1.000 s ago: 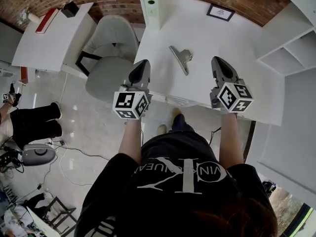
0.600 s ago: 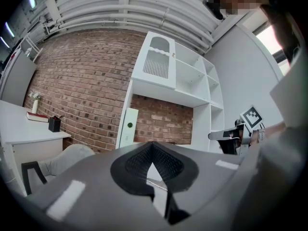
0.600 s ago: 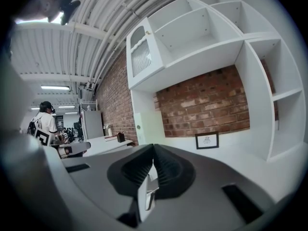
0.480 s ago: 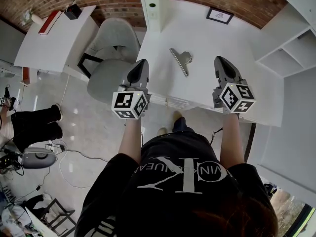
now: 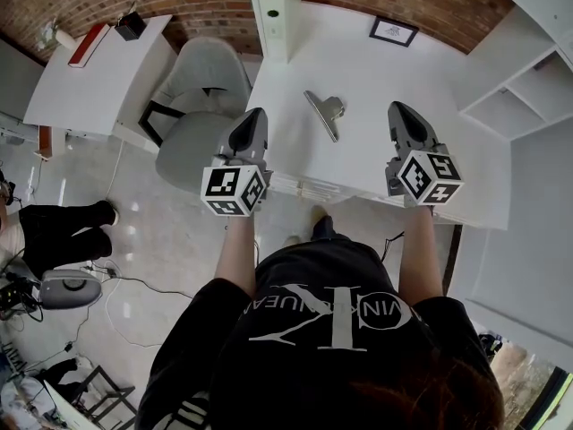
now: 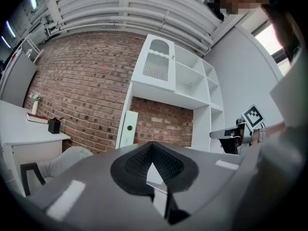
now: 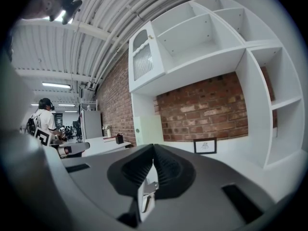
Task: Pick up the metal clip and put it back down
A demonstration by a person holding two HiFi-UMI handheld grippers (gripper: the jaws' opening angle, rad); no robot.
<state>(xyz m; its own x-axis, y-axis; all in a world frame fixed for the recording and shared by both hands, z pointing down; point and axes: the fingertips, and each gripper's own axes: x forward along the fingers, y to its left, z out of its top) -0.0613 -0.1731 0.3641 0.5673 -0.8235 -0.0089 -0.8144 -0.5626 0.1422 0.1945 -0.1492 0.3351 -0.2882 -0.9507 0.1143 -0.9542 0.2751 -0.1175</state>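
The metal clip (image 5: 324, 113) lies flat on the white desk (image 5: 358, 61), silver, with its handles toward the back. My left gripper (image 5: 257, 116) hovers over the desk's front left edge, to the left of the clip and apart from it. My right gripper (image 5: 398, 110) hovers to the clip's right, also apart from it. In the left gripper view the ribbed pads (image 6: 153, 147) meet at their tips with nothing between them. The right gripper view shows the same: its pads (image 7: 153, 150) are pressed together and empty. Both grippers point level toward the brick wall.
A grey chair (image 5: 201, 97) stands left of the desk. A white upright binder (image 5: 276, 12) and a small framed picture (image 5: 393, 31) sit at the desk's back. White shelves (image 5: 515, 83) flank the right side. A second white desk (image 5: 89, 79) is at far left.
Both grippers keep their places beside the clip, and the clip has not moved. Only the head view has drifted slightly.
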